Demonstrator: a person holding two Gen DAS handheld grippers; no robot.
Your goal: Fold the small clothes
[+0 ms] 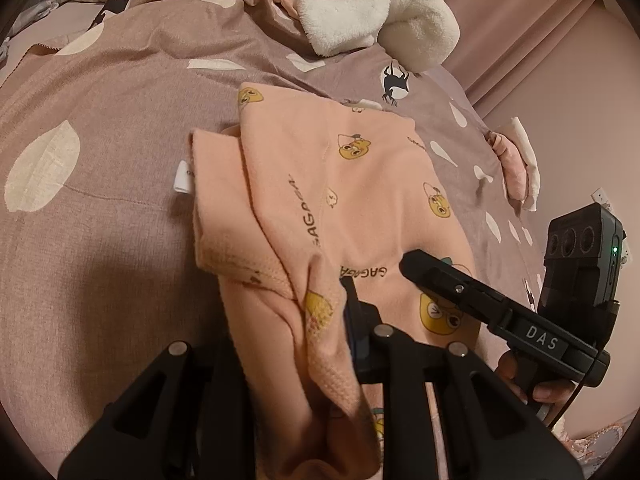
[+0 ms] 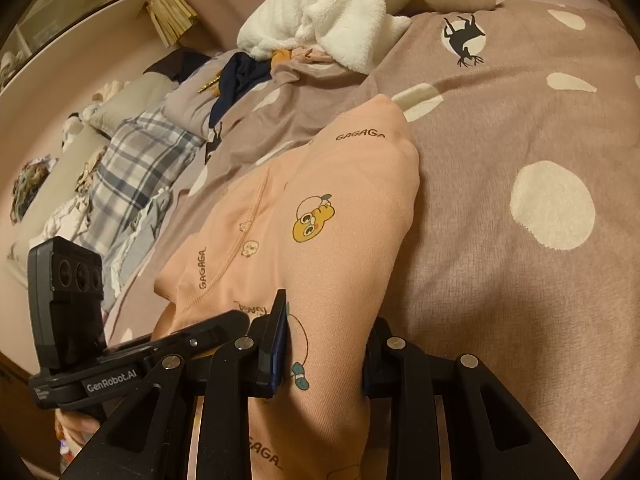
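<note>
A: Where's the garment, and how far along is the folding?

B: The small peach cotton garment printed with yellow cartoon faces lies on the mauve bedspread with pale ovals, near edge lifted. It looks doubled over at least once, with layers showing on one side, so I'd judge it partly folded.

A: And the grippers?

B: The left gripper has its fingers closed on a bunched corner of the near edge. The right gripper clamps the same edge further along, cloth pinched between its fingers.

A: What's left?

B: Probably carrying this edge over, laying it flat, then letting go. A white fleece heap beyond looks unfolded.
</note>
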